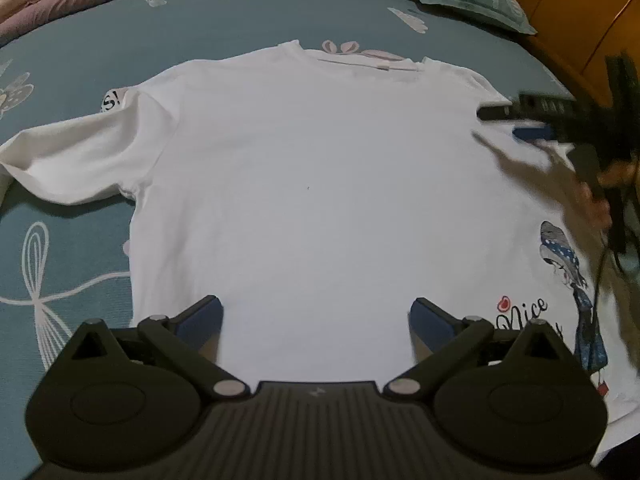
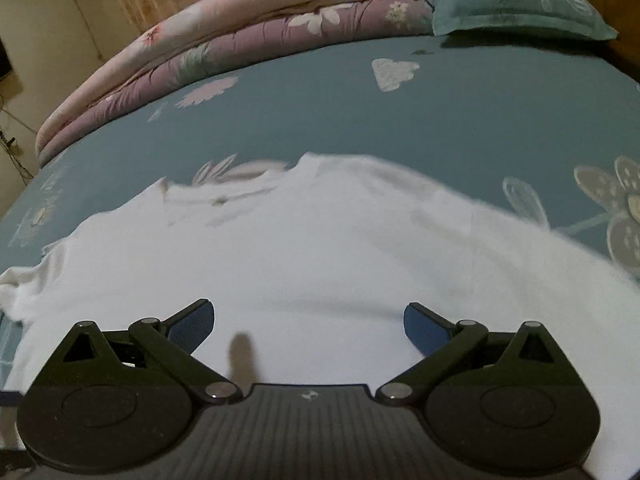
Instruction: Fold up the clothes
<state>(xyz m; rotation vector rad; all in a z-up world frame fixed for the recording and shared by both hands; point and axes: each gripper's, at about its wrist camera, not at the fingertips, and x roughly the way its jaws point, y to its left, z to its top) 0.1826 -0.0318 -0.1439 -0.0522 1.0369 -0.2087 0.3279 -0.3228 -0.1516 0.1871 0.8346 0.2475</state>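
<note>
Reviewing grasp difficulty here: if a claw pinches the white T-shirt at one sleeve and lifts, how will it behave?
The white cotton T-shirt lies flat and thin with soft creases at its sleeve, so it would probably drape limply. It looks light. Pushed across the teal floral bedsheet, it would likely bunch up rather than slide.

Spread flat across a teal floral bedsheet (image 1: pixel 240 16): white T-shirt (image 1: pixel 312 184), printed side folded at frame right. Left gripper (image 1: pixel 316 316) wide apart at bottom; right gripper (image 1: pixel 500 120) blurred, upper right
</note>
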